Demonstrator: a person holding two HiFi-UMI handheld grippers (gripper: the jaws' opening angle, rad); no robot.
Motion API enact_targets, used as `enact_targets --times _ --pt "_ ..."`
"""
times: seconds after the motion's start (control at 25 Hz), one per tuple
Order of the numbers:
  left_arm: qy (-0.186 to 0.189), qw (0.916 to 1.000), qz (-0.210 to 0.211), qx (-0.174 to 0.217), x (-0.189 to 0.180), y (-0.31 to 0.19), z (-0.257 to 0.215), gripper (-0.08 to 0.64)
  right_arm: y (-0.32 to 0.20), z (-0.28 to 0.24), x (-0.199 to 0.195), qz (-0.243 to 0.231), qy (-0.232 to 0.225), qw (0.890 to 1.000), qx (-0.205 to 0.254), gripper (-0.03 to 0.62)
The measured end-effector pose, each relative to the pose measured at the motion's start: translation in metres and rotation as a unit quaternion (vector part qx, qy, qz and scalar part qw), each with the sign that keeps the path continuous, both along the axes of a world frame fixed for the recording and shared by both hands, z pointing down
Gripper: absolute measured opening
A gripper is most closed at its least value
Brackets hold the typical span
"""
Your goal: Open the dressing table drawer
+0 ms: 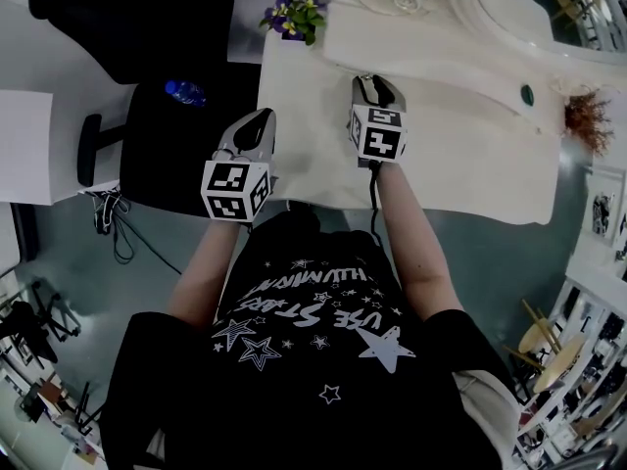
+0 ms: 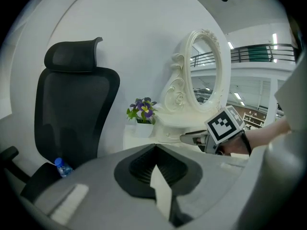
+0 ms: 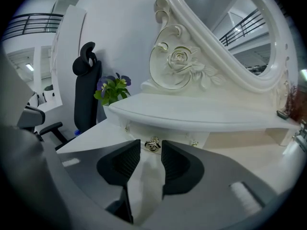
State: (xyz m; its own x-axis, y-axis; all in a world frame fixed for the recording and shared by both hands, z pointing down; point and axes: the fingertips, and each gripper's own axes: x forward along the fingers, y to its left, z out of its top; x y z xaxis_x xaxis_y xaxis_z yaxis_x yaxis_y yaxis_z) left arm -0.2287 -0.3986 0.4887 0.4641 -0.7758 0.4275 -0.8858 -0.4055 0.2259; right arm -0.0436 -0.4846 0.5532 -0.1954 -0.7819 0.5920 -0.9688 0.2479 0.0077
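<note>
Brass-coloured knob (image 3: 152, 145) marks the front of the drawer (image 3: 160, 134), which sits low under the curved raised shelf (image 3: 192, 114) of the white dressing table and appears closed. Smaller metal fittings show on the front to either side of the knob.

Right claw (image 3: 150, 142): jaws apart, ribbed pads facing each other, nothing clamped. In the right gripper view the knob shows in the gap at the jaw tips; contact cannot be confirmed. In the head view this claw lies over the surface (image 1: 460, 155), pointing at the base of the shelf.

Left claw (image 2: 154, 148): jaws closed tip to tip, nothing between them. In the head view it is at the left edge of the surface, well apart from the drawer, level with the right claw.

Above the shelf stands an oval mirror (image 3: 230, 28) in a white frame with a carved rose (image 3: 178, 57) at its foot. Potted flowers (image 1: 294, 16), purple and yellow, stand at the far left corner of the surface. A small dark green object (image 1: 527, 94) lies on the shelf towards the right.

Left of the table stands a black office chair (image 2: 72, 114) with a blue-capped bottle (image 2: 62, 166) on its seat. The person wears a black T-shirt with white stars.
</note>
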Motion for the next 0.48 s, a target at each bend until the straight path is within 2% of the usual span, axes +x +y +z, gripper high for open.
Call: enact_targets --times 0.12,0.24,0.48 --pt "0.001 1.0 -0.003 -0.001 -0.0048 -0.0002 0.0006 0.002 -0.0034 0.0037 -0.0015 0.004 0.01 1.0 -0.005 0.16" --pt "0.002 1.0 -0.006 -0.002 -0.0076 -0.0001 0.0015 0.002 -0.0059 0.0052 -0.0006 0.014 0.018 1.0 -0.004 0.123" --pt "0.004 1.0 -0.007 -0.003 -0.0091 0.0028 0.0026 0.002 -0.0064 0.0068 0.0003 0.017 0.022 1.0 -0.006 0.123"
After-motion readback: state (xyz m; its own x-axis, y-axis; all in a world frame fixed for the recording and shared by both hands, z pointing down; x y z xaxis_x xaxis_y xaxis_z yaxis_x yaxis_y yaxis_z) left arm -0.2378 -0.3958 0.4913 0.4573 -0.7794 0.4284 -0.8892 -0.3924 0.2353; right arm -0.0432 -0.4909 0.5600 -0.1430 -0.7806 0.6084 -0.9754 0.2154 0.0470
